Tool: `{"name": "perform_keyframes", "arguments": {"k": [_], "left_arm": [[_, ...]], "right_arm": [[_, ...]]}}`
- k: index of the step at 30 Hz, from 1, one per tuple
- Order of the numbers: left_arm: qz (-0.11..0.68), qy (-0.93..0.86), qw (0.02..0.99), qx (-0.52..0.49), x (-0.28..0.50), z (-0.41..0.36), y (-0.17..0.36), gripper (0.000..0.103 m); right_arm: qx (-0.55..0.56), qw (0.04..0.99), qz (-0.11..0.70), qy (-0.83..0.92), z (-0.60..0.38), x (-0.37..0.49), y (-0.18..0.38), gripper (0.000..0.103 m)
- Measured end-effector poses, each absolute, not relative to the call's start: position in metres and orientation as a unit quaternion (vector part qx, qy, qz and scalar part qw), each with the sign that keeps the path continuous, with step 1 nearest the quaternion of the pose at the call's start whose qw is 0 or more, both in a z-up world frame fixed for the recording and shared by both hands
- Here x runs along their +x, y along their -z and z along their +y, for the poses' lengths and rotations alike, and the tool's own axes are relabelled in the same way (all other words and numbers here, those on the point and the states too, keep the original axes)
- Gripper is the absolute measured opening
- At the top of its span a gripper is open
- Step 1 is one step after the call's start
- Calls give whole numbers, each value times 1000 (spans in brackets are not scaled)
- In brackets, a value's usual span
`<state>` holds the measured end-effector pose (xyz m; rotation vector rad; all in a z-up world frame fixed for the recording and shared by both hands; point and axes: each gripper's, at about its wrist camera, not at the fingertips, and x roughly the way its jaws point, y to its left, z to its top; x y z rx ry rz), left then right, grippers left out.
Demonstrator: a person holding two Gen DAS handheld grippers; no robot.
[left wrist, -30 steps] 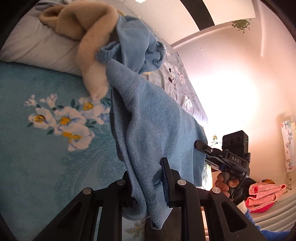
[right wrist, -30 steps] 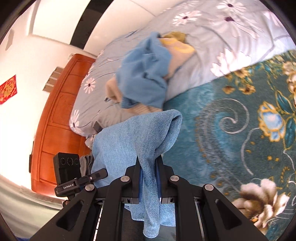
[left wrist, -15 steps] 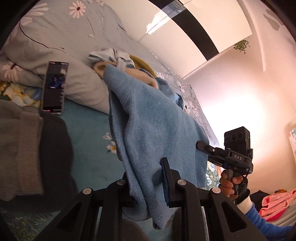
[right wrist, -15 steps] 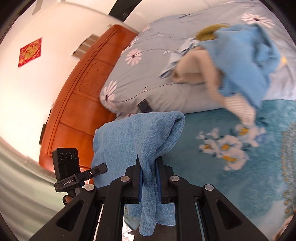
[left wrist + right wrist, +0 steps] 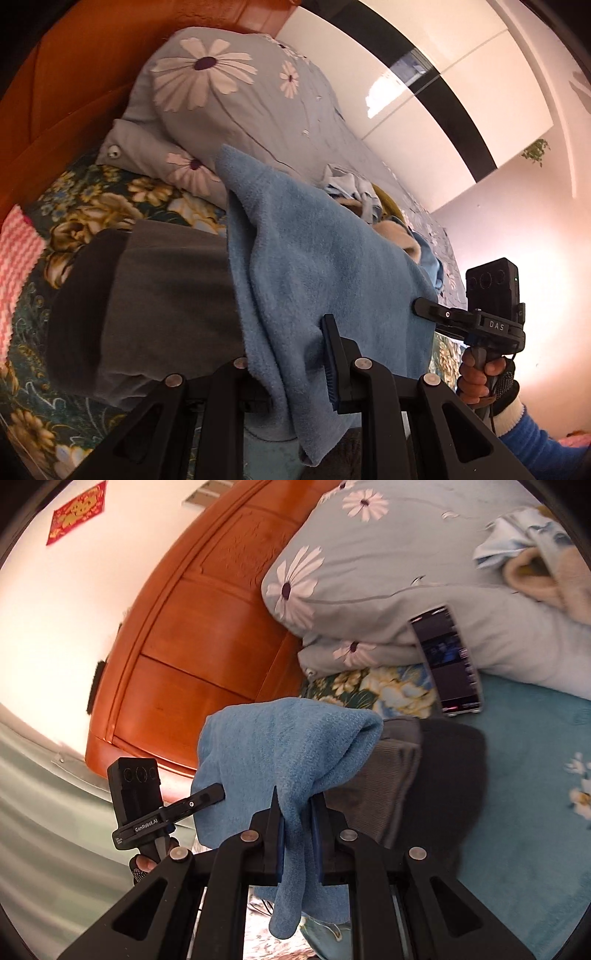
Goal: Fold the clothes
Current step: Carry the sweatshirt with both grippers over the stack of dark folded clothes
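Swung toward headboard [image 5: 192,635]; 2 grippers, left [image 5: 291,373] & right [image 5: 297,834], both clamp 1 blue towel [image 5: 325,266].

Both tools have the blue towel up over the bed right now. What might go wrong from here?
1. The blue towel is bunched in the right tool, with a tail hanging below; the fold may come out uneven.
2. It hangs over the grey garment and could drag on it.
3. The phone leans on the pillow nearby; a swing could topple it.

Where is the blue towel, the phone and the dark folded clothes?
blue towel [image 5: 295,746]: right wrist view, its draped top.
phone [image 5: 448,661]: right wrist view, screen middle.
dark folded clothes [image 5: 162,295]: left wrist view, grey upper layer.
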<state>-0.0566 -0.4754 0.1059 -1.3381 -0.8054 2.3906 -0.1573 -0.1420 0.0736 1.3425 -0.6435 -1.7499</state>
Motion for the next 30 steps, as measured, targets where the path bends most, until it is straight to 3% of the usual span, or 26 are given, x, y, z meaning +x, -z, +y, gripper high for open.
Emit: {"name": "perform_keyframes", "arguments": {"k": [14, 17, 24, 30], "left_arm": [[-387, -794, 86, -460, -84, -549, -18, 21], [-403, -786, 84, -461, -84, -552, -4, 25], [-394, -793, 75, -459, -80, -542, -4, 26], [-334, -821, 54, -460, -65, -539, -35, 23]], "right_arm": [[572, 366, -240, 694, -193, -188, -13, 13], [589, 353, -245, 684, -190, -194, 4, 13], [601, 349, -249, 674, -182, -195, 18, 16], [588, 354, -190, 701, -175, -190, -8, 20]]}}
